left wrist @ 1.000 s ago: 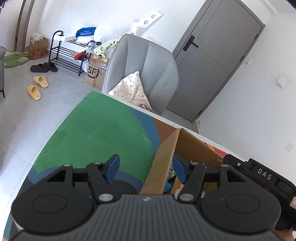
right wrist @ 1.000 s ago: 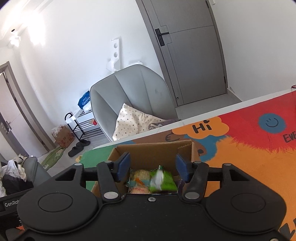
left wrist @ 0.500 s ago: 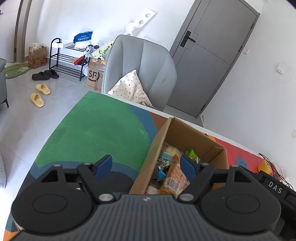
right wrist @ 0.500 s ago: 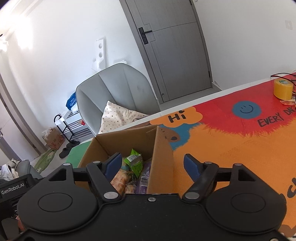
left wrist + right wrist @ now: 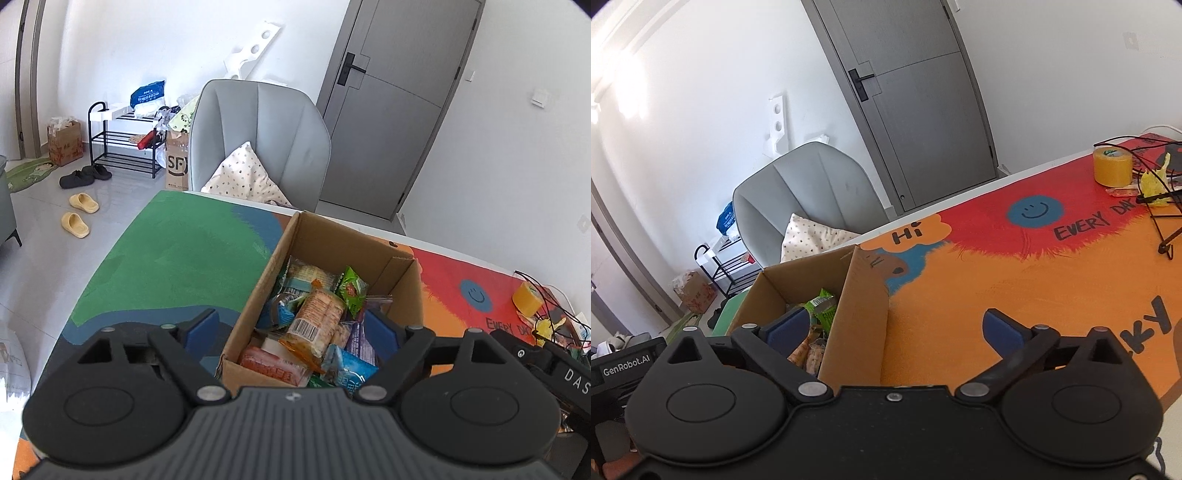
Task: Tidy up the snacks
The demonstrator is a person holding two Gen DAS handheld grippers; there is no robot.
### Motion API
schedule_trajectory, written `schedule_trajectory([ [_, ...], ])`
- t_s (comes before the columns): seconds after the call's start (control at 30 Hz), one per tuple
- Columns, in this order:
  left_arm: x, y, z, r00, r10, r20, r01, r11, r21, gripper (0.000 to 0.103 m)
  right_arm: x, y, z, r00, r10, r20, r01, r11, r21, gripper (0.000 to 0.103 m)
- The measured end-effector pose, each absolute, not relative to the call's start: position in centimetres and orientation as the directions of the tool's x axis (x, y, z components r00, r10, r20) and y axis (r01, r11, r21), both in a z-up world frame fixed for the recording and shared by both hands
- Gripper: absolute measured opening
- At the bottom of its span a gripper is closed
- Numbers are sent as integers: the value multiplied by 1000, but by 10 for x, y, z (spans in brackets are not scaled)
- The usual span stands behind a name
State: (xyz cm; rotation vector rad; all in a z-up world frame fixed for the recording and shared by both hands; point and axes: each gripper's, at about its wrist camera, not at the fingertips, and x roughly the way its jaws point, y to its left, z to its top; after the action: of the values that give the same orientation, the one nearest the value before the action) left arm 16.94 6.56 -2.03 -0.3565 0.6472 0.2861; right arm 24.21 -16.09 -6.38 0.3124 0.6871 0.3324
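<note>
Though box (image 5: 402,273) rim close, tongs (image 5: 899,328) agape.

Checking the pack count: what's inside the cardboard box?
The box holds a loose pile of snack packs: an orange barcoded one on top, a green one, a blue one. Lower packs and the box floor are covered.

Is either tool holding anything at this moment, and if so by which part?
Nothing is held. The left tool and right tool have just been opening; each straddles a wall of the cardboard box, pads clear of it.
</note>
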Motion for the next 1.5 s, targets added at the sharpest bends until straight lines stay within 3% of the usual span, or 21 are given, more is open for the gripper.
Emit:
schedule_trajectory([
  [0.57, 141, 30, -14, 789, 114, -604, -275, 944, -182, 92, 186, -201, -57, 796, 285, -534, -120, 939, 323, 103],
  [1.03, 100, 14, 0, 803, 69, -592, -179, 975, -128, 92, 139, -215, -33, 827, 307, -471, -163, 933, 321, 103],
  [1.5, 61, 11, 23, 832, 49, -553, -97, 993, -59, 92, 106, -222, -6, 842, 260, -474, -148, 954, 259, 103],
])
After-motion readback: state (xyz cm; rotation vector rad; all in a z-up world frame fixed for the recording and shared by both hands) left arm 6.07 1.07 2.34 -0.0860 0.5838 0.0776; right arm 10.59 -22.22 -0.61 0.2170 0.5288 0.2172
